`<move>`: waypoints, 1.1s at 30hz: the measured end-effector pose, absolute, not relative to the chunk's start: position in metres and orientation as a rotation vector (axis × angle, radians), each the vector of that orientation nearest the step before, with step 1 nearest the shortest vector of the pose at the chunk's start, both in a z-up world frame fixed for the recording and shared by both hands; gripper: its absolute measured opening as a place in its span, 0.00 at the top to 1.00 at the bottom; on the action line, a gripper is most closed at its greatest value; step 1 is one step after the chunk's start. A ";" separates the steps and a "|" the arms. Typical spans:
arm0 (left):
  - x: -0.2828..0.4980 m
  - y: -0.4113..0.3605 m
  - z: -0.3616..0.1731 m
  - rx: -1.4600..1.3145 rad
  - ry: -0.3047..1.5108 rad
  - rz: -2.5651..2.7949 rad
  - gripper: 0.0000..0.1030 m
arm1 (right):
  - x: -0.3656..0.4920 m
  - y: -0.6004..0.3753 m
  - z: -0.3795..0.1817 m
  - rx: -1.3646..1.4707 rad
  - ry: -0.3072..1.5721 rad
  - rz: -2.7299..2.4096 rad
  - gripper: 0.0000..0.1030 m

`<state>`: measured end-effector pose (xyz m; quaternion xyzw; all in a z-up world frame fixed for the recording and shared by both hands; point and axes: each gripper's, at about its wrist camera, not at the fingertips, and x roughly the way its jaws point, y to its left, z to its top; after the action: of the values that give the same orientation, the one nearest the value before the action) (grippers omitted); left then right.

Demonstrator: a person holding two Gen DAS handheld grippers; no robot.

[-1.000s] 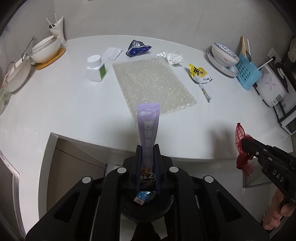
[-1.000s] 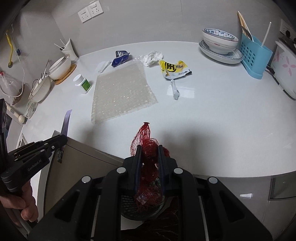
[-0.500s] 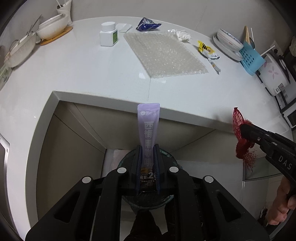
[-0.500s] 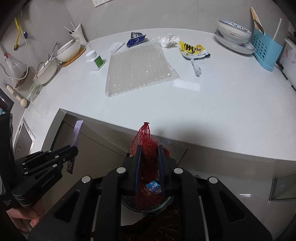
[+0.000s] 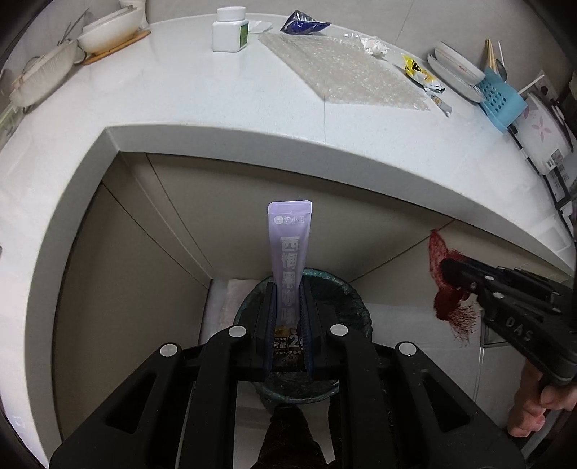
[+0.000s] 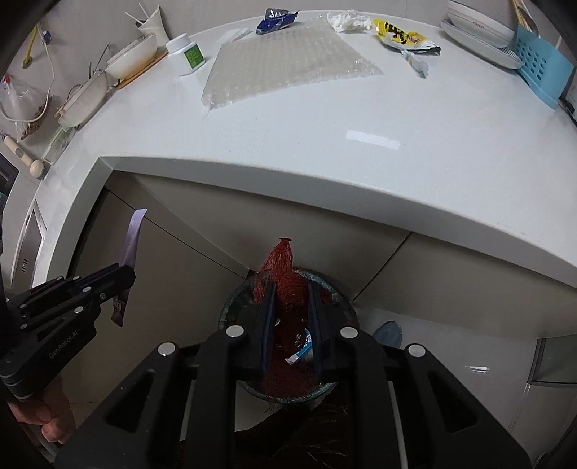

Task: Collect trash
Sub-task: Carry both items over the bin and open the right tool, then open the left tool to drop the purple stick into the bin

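Observation:
My left gripper is shut on a purple sachet and holds it upright above a round bin lined with a dark bag, on the floor below the counter. My right gripper is shut on a red mesh net and holds it over the same bin. The right gripper with the net shows at the right of the left wrist view. The left gripper with the sachet shows at the left of the right wrist view. A blue and white wrapper lies in the bin.
The white counter carries a bubble wrap sheet, a white pill bottle, a blue packet, crumpled tissue, a yellow wrapper, bowls and a blue rack. Cabinet fronts stand behind the bin.
Both grippers have moved down and back from the counter, below its edge and over the bin. Each keeps its hold on its item.

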<state>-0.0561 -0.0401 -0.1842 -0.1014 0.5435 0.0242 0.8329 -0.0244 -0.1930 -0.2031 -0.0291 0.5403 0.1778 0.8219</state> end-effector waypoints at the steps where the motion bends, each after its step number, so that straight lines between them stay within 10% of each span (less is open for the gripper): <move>1: -0.055 -0.039 -0.188 -0.219 1.162 0.056 0.88 | -0.024 -0.191 -0.209 -0.069 1.157 0.377 0.84; 21: -0.058 -0.034 -0.228 -0.236 1.228 0.125 0.88 | -0.024 -0.159 -0.272 -0.181 1.223 0.418 0.73; 33: -0.052 -0.053 -0.249 -0.209 1.270 0.110 0.88 | -0.020 -0.197 -0.254 -0.130 1.163 0.389 0.25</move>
<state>-0.0517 -0.0531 -0.2490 -0.0974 0.5919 0.0513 0.7985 -0.0201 -0.1965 -0.2544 -0.0609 0.5453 0.1826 0.8158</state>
